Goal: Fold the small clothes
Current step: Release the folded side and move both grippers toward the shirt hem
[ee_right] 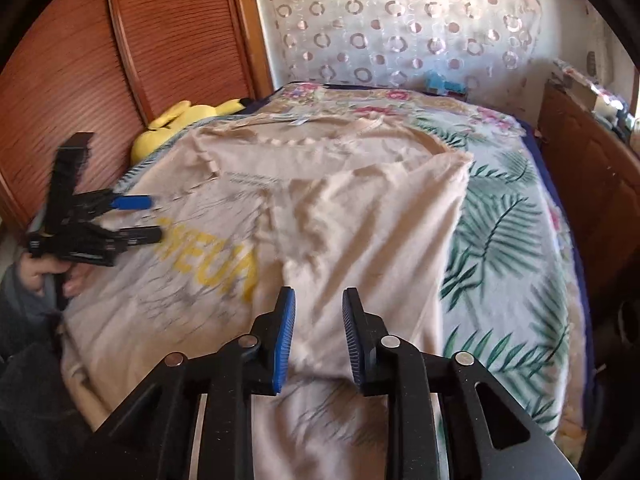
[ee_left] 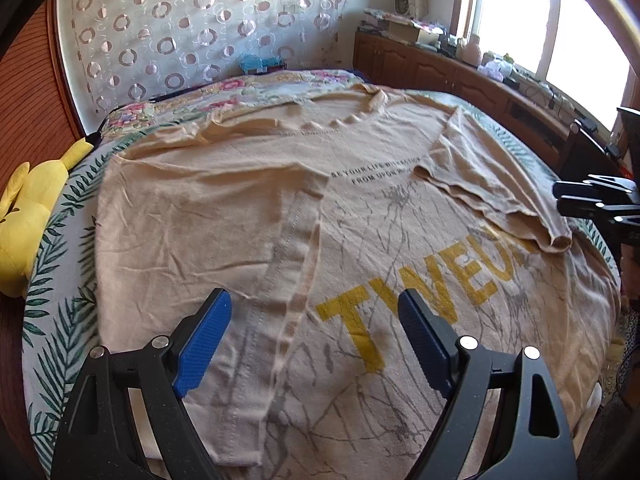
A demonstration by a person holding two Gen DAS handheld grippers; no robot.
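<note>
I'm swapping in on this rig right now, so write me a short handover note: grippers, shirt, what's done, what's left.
Left gripper: jaws wide open, nothing held, above the shirt's left fold.
Right gripper: jaws partly open, empty, over the right fold.
Beige T-shirt lies flat on the leaf-print bedspread.
Done: both sides folded inward.
Left: fold it lengthwise, then set it aside.

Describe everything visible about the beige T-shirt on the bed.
The beige T-shirt lies spread print-side up on the leaf-patterned bedspread, collar toward the curtain. It looks like soft, wrinkled cotton, with yellow block letters, small dark text lines and grey branch-like sketching. Both side panels are folded inward over the front, one partly covering the lettering. Neither pair of tongs grips it.
</note>
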